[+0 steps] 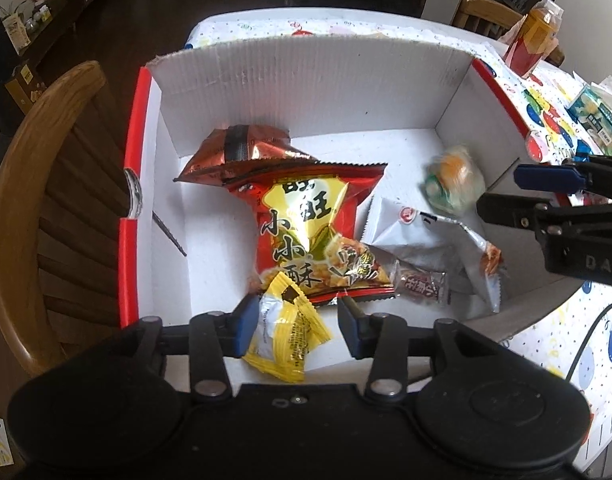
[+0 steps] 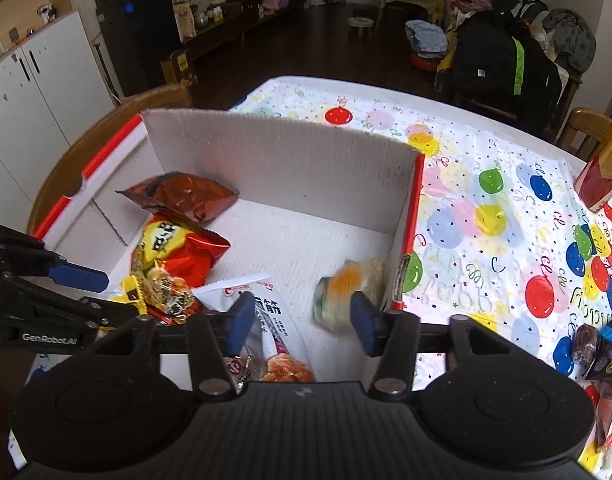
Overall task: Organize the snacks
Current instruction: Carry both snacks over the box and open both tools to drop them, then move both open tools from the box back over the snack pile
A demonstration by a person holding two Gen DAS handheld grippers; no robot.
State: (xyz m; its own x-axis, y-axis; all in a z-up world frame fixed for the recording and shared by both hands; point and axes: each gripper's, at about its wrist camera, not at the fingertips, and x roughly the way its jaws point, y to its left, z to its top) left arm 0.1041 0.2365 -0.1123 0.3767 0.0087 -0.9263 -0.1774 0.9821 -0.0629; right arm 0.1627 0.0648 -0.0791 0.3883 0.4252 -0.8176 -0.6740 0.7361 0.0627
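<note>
We've got both grippers spread open and holding nothing over the white box (image 1: 314,92), with the yellow packet (image 1: 284,340) lying loose between our left gripper (image 1: 294,330) fingers, well left of the right gripper (image 2: 302,322).

One box (image 1: 306,92); six snack packets inside; two hand-held grippers; one carton on table.

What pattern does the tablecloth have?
Colourful balloons and confetti on white tablecloth, clearest in the right wrist view.
</note>
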